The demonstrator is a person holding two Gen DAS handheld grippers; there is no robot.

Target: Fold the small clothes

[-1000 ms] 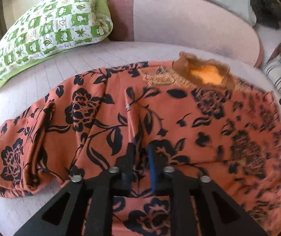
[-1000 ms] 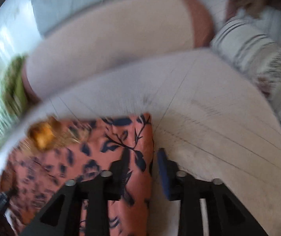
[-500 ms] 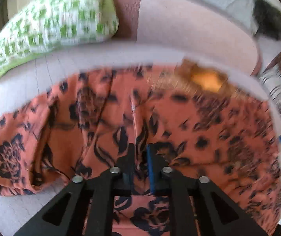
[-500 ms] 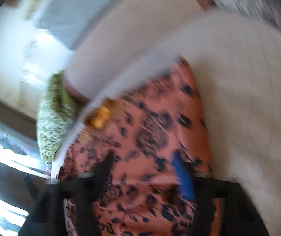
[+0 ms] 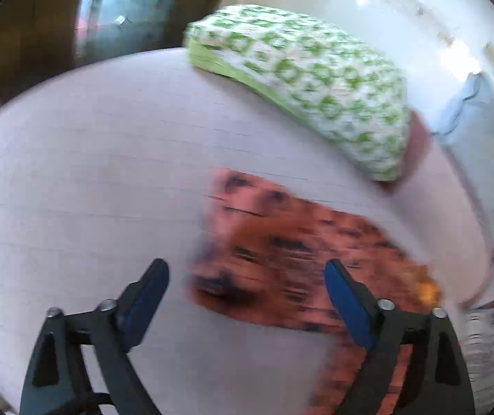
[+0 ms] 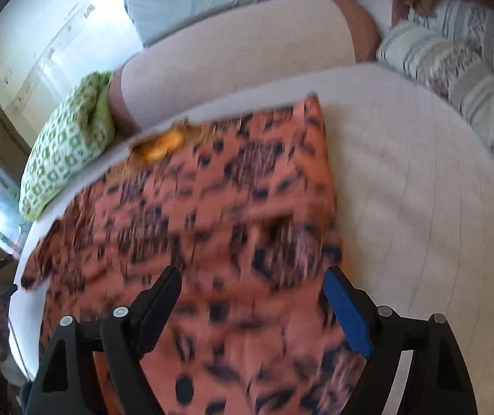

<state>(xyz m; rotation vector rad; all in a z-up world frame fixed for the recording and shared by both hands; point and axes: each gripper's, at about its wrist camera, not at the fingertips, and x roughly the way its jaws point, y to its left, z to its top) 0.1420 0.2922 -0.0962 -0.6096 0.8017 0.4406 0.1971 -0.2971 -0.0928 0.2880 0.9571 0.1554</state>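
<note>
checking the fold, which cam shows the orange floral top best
The right wrist view: the orange floral top fills the middle, neckline included. The left wrist view shows only one blurred end of it.

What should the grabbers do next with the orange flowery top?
Probably bring the left hand-held gripper down on the orange flowery top's left end, to fold it inward. Both grippers stand open and hold nothing; the left's jaws have just opened. That end of the top, lying on the bed, looks unfolded.
</note>
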